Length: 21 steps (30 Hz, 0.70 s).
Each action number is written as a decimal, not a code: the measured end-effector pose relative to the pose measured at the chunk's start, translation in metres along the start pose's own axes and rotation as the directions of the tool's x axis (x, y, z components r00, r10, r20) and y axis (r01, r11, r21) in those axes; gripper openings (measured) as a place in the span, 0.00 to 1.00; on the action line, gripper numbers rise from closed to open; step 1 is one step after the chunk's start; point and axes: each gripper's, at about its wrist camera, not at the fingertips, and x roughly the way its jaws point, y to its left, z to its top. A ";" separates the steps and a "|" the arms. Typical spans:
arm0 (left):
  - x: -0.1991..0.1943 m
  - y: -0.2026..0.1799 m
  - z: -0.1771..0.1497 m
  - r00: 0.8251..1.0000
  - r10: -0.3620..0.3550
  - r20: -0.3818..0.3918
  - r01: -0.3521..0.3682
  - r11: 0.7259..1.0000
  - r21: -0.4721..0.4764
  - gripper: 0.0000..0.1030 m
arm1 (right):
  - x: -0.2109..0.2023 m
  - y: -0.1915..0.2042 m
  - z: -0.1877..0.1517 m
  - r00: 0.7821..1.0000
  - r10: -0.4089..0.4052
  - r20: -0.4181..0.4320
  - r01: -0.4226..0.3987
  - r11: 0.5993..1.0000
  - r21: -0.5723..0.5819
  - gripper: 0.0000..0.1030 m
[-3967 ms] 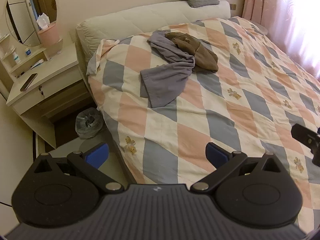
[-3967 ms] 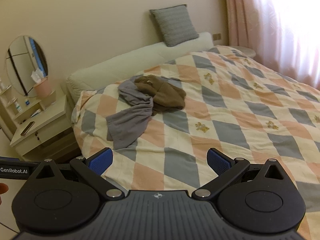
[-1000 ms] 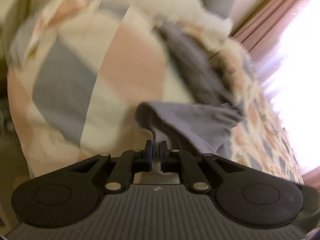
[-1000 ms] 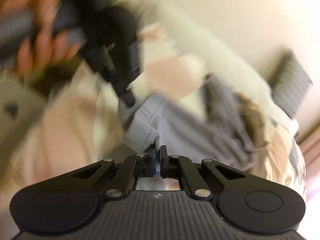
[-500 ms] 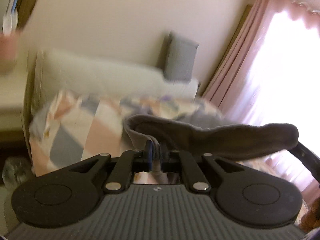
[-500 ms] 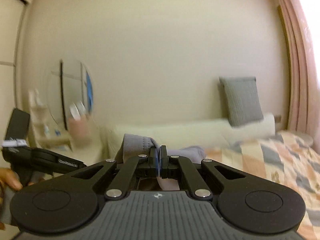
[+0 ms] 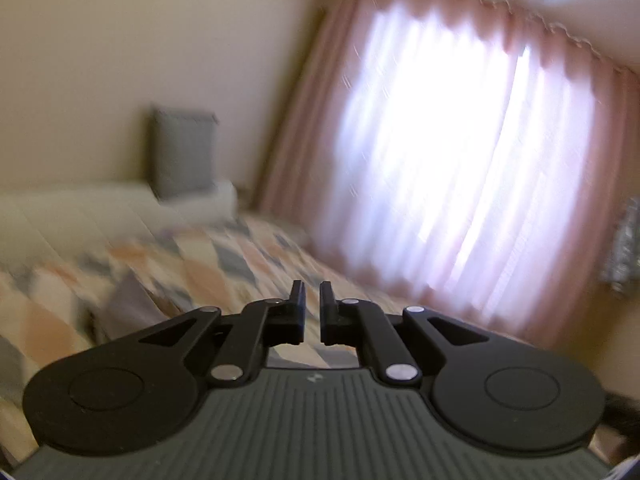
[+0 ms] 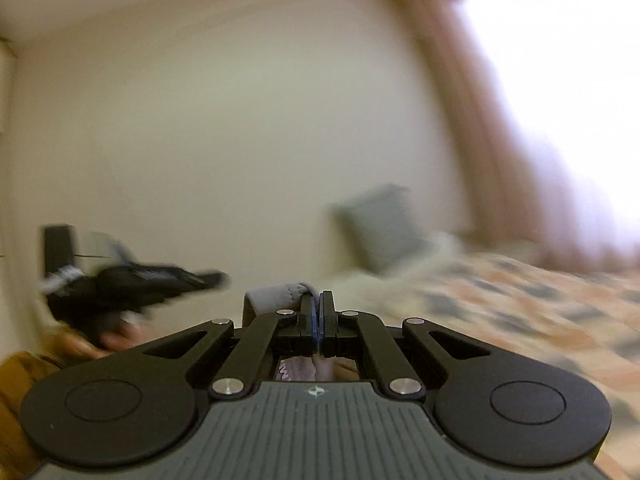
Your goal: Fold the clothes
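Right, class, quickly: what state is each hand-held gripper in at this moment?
Left hand-held gripper: slightly open, holding nothing.
Right hand-held gripper: closed on the grey garment.

The bed (image 7: 224, 268) lies below and ahead of the left tongs (image 7: 311, 304), with a garment (image 7: 132, 304) on it to their left. A cushion (image 7: 182, 152) stands behind the bed against the wall; the curtain (image 7: 460, 160) hangs to the right. In the right wrist view, the right tongs (image 8: 318, 312) have a garment edge (image 8: 280, 294) between them, left tongs (image 8: 132, 280) to the left, cushion (image 8: 380, 228) ahead, bed (image 8: 520, 300) right.
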 end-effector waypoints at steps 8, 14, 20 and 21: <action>0.056 -0.013 -0.125 0.895 -0.013 -0.447 -0.008 0.999 -0.045 0.04 | -0.082 -0.173 -0.141 0.681 -0.470 -0.562 0.669 0.711 0.216 0.39; 0.089 0.023 -0.164 0.811 0.070 -0.581 -0.065 0.997 0.028 0.09 | -0.104 -0.187 -0.203 0.685 -0.326 -0.652 0.672 0.629 0.391 0.45; 0.128 0.057 -0.177 0.758 0.130 -0.639 -0.119 0.991 0.060 0.18 | -0.050 -0.182 -0.229 0.701 -0.310 -0.642 0.647 0.655 0.390 0.61; 0.136 0.066 -0.176 0.748 0.139 -0.649 -0.136 0.989 0.056 0.18 | -0.043 -0.188 -0.230 0.707 -0.316 -0.633 0.654 0.633 0.414 0.63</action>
